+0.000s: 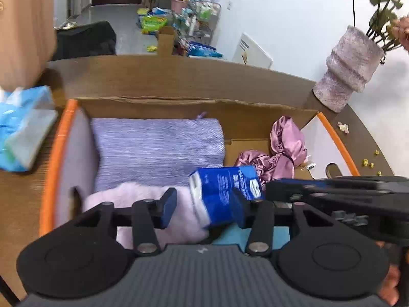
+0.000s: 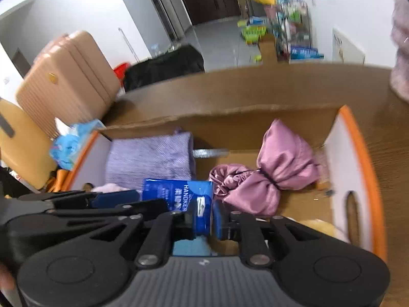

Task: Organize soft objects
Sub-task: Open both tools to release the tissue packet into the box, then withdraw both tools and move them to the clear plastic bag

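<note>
A blue handkerchief-tissue pack (image 1: pixel 225 194) (image 2: pixel 184 197) stands tilted inside the open cardboard box (image 1: pixel 179 102) (image 2: pixel 255 112), over a pale pink fluffy cloth (image 1: pixel 143 199). My left gripper (image 1: pixel 204 208) is open around the pack, with a clear gap at its left pad and the pack against the right one. My right gripper (image 2: pixel 204 221) comes in from the right side (image 1: pixel 271 189) and pinches the pack's lower end between its pads. Also in the box are a folded lavender knit cloth (image 1: pixel 158 148) (image 2: pixel 150 161) and a pink satin cloth (image 1: pixel 283 151) (image 2: pixel 271 179).
The box has white side flaps with orange edges (image 1: pixel 56 158) (image 2: pixel 365 168) and sits on a brown wooden table (image 1: pixel 179 74). A light blue tissue packet (image 1: pixel 23 128) lies left of the box. A fuzzy mauve vase (image 1: pixel 350 69) stands at the back right. A tan suitcase (image 2: pixel 66 81) stands behind.
</note>
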Available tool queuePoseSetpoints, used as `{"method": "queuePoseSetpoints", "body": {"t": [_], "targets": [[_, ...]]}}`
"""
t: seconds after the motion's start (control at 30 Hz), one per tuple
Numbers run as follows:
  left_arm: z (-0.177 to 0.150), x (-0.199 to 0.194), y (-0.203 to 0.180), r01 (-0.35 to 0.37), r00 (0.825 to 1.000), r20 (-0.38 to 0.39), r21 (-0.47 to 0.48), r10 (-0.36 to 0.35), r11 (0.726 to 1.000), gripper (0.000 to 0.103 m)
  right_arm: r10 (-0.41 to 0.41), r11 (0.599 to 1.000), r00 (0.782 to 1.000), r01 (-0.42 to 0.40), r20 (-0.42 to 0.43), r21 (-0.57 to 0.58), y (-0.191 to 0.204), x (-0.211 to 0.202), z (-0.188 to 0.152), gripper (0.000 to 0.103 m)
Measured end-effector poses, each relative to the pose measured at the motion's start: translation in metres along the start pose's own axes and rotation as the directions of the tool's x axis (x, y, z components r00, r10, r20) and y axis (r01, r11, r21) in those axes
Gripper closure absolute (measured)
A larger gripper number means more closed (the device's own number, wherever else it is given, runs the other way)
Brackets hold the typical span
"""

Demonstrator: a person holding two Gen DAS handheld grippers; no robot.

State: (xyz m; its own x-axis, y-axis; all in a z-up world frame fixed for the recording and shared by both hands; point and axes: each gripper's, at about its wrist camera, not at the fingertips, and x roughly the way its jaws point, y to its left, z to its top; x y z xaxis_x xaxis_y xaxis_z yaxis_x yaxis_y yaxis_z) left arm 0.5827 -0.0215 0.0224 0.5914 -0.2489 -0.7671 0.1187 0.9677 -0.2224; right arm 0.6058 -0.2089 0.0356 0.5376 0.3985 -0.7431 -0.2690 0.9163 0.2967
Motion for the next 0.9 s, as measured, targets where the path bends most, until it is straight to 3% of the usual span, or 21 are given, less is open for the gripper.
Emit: {"method": "queuePoseSetpoints", "body": {"t": [0.13,0.27,0.33,0.57,0.77,0.83,0.9], "targets": [[-0.004,-0.068,-0.007,-0.027,0.994,0.104,0.040,0.022,0.999,0.056,-0.040,0.997,0.994,0.047,0.101,-0.061,0.007,-0.070,-0.005,0.065],[-0.019,-0.146,-0.013,-0.075,0.977,0.206,0.088,0.056,0.993,0.052,-0.089,0.991,0.978,0.107,0.191,-0.086,0.004,-0.148,-0.019,0.061],[-0.032,-0.178,-0.014,-0.091,0.966,0.249,0.094,0.065,0.991,0.049,-0.112,0.986,0.964,0.139,0.239,-0.095,0.001,-0.181,-0.034,0.051],[-0.080,-0.238,-0.030,-0.171,0.920,0.373,0.108,0.120,0.979,0.036,-0.114,0.983,0.929,0.157,0.351,-0.099,0.001,-0.244,-0.086,0.051],[-0.181,-0.278,-0.050,-0.197,0.849,0.517,0.122,0.107,0.973,0.018,-0.056,0.979,0.875,0.142,0.480,-0.144,0.023,-0.276,-0.161,0.044],[-0.220,-0.283,-0.053,-0.178,0.843,0.531,0.128,0.084,0.976,0.015,-0.047,0.975,0.862,0.150,0.504,-0.165,0.031,-0.279,-0.196,0.041],[-0.259,-0.285,-0.056,-0.151,0.851,0.521,0.119,0.067,0.981,0.013,-0.040,0.970,0.853,0.158,0.521,-0.184,0.039,-0.282,-0.233,0.039]]}}
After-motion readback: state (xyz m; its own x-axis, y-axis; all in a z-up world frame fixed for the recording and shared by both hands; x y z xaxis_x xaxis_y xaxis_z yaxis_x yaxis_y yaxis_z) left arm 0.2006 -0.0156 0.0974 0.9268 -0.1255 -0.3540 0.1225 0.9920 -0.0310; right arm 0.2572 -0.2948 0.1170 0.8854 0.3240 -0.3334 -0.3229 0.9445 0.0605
